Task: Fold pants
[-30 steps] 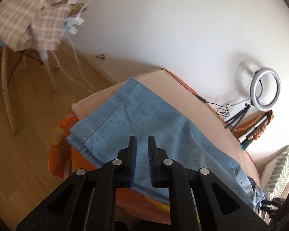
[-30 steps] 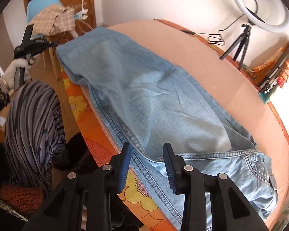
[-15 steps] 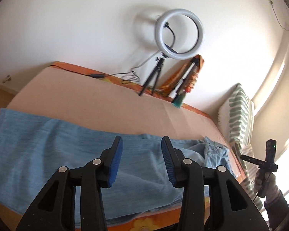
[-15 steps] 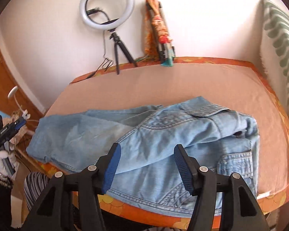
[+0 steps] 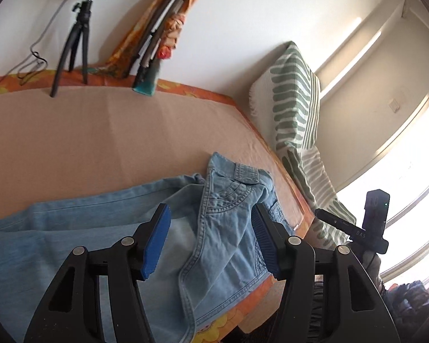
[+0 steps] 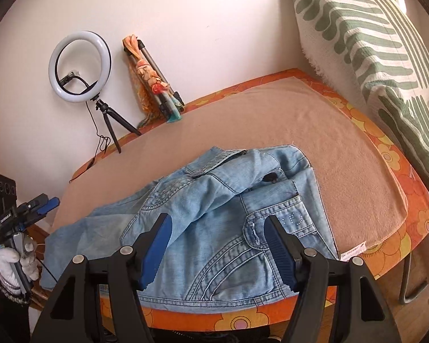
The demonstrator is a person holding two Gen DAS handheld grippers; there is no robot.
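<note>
Left wrist view: my left gripper [image 5: 210,240] is spread wide, its blue-padded fingers [image 5: 154,243] parted and holding nothing, poised above the light-blue denim jeans [image 5: 123,228]. The jeans lie along the near edge of the tan blanket [image 5: 100,137] that covers the bed; the legs run off to the left of the view, and the waistband end [image 5: 237,177] is bunched and turned over toward the right. An orange floral sheet [image 5: 228,317] shows beneath the blanket at the bed's edge. My right gripper [image 5: 354,230] appears at the far right of this view, beyond the bed corner; its opening cannot be told from here.

Right wrist view: my right gripper [image 6: 217,247] is likewise fully parted and empty, its pads framing the rumpled seat and pocket area of the jeans [image 6: 214,205] from above, without visible contact. A white tag [image 6: 353,251] marks the blanket's near corner, just beside the jeans. My left gripper [image 6: 40,205], carried in a white-gloved hand [image 6: 17,260], is seen at the far left, off the end of the bed.

Background: a ring light on a tripod [image 6: 80,67] and a folded stand wrapped in orange cloth [image 6: 151,83] stand against the white wall; a green-and-white striped cushion [image 6: 366,37] leans at the head of the bed.
</note>
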